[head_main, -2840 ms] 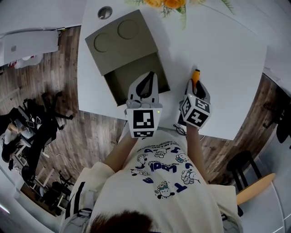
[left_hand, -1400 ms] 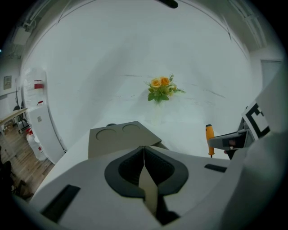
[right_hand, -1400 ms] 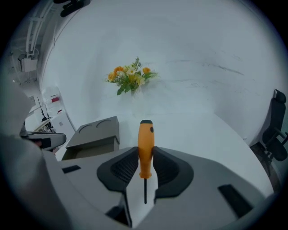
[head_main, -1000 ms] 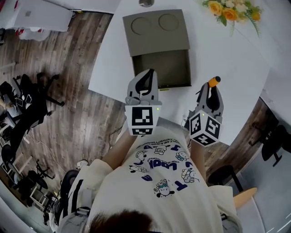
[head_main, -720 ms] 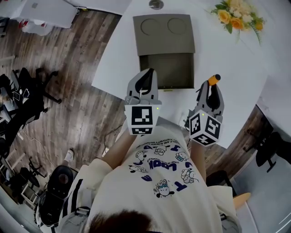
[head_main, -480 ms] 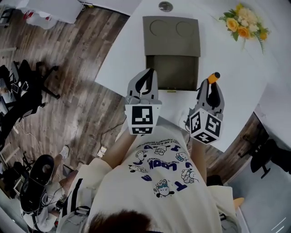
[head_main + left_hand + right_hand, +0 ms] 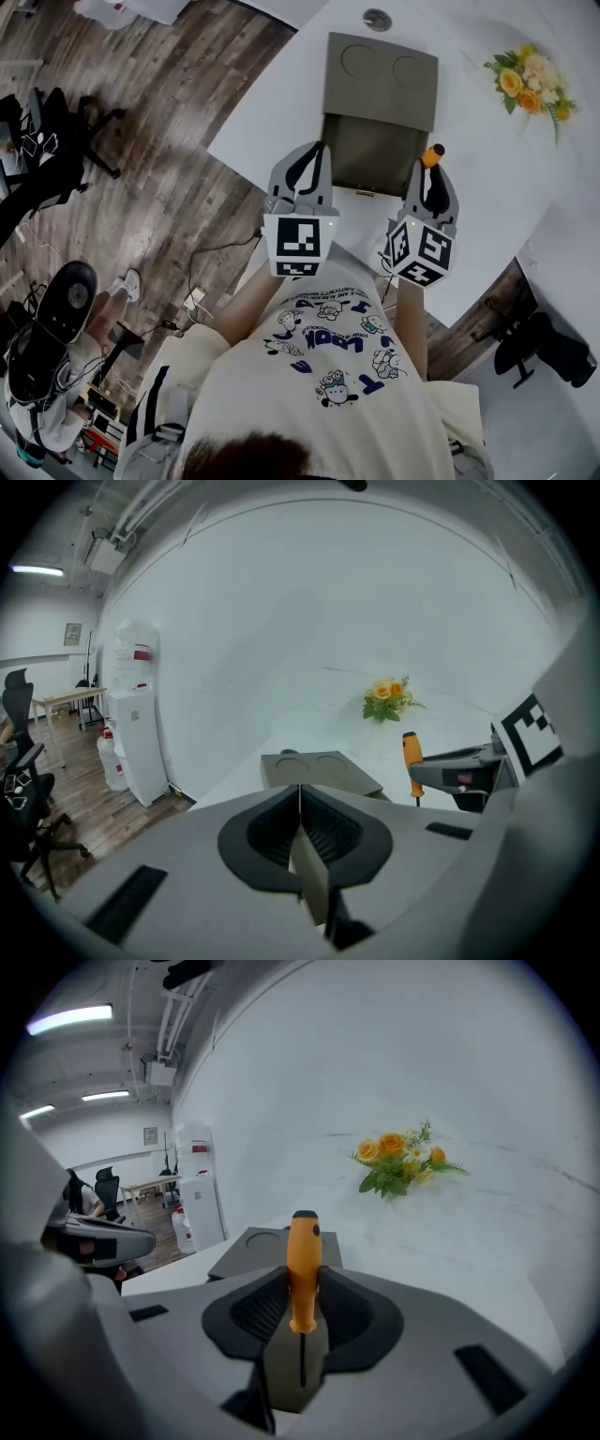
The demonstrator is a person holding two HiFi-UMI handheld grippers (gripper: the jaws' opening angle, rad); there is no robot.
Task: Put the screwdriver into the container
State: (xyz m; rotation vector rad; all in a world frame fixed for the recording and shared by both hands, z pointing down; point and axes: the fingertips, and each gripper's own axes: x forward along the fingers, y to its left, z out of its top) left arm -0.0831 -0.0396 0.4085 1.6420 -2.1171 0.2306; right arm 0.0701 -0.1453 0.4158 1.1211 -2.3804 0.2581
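The screwdriver (image 7: 303,1258) has an orange handle and a thin dark shaft. My right gripper (image 7: 302,1309) is shut on the handle, which points forward and up past the fingertips. In the head view that gripper (image 7: 429,180) hovers just right of the container's open compartment, and the screwdriver (image 7: 432,154) sticks out ahead of it. The container (image 7: 379,120) is a grey-olive box on the white table, its lid with two round recesses lying at the far side. My left gripper (image 7: 305,172) is shut and empty, at the container's near left corner. In the left gripper view the container (image 7: 319,770) lies ahead.
A bunch of yellow and orange flowers (image 7: 532,82) lies on the white table (image 7: 487,197) to the far right. A small round metal fitting (image 7: 378,19) sits beyond the container. The table's near edge runs just under both grippers. Office chairs stand on the wooden floor at left.
Both grippers have shifted along the table's near edge, so the container's open compartment now lies between them. The screwdriver stays in the right jaws; the left jaws stay shut.
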